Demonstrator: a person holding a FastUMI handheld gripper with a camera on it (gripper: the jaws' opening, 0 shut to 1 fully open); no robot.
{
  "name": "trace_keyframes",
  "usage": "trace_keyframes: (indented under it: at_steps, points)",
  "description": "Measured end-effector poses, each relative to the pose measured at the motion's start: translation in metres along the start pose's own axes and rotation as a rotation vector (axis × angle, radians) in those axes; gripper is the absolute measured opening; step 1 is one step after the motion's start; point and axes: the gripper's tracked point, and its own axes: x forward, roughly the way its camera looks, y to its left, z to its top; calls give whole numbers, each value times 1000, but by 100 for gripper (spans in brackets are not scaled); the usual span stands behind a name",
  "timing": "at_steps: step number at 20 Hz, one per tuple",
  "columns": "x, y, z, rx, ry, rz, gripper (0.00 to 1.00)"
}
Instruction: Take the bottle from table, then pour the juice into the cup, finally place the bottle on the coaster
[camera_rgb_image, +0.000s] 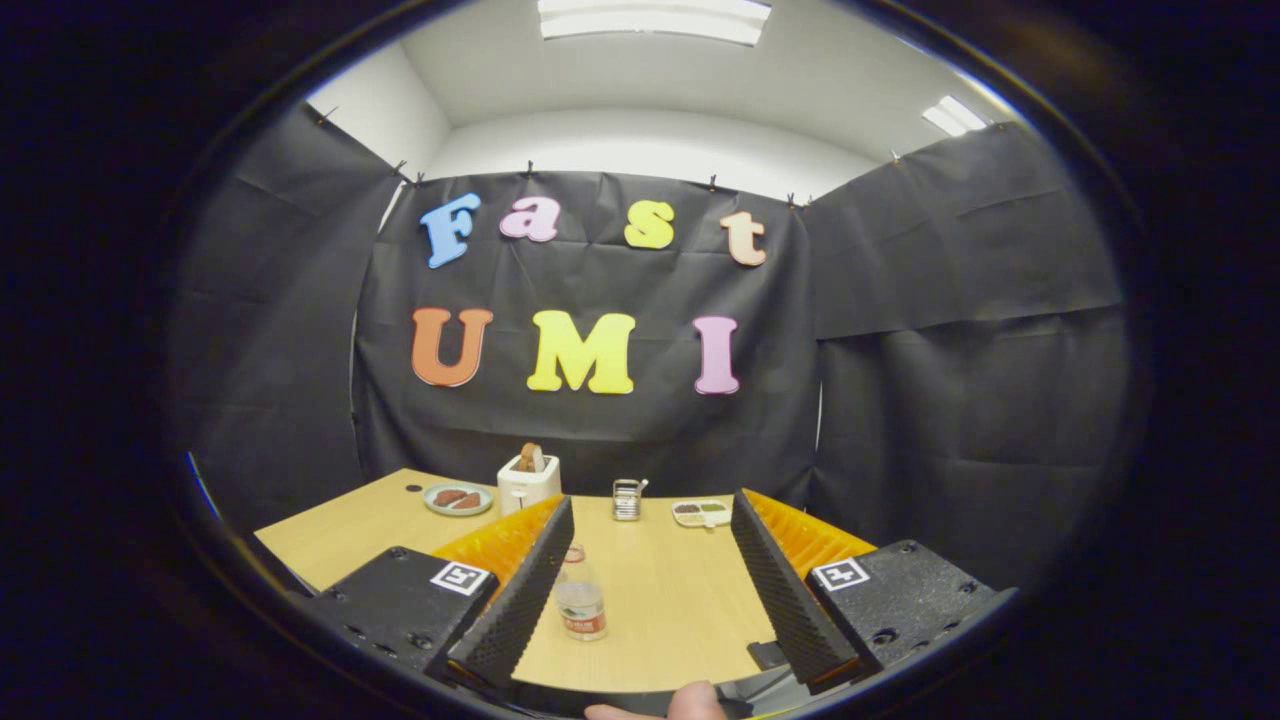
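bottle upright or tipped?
Upright: the bottle stands on the table, cap up, beside one finger of the open tool, ungripped.

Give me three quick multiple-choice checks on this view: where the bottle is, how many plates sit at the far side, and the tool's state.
1. The bottle stands:
A. between the fingers, near the left one
B. beside the toaster
C. on a plate

2. Plates at the table's far side:
A. none
B. two
C. five

3. The tool is:
A. open
B. shut on the bottle
C. shut on nothing

Answers:
1 A, the bottle is upright by the left finger.
2 B, a round plate and a divided plate.
3 A, a wide gap, fingers touching nothing.
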Motion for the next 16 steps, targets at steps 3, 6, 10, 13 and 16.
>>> trace_keyframes:
  at_steps: [3,6,10,13,16]
  points:
    - [2,4,-5,-7,8,7,100]
    - [1,7,-8,-15,9,14,100]
    - [2,12,-16,-10,5,31,100]
    - [6,22,-32,8,14,67,100]
    - [13,32,-53,15,33,96,100]
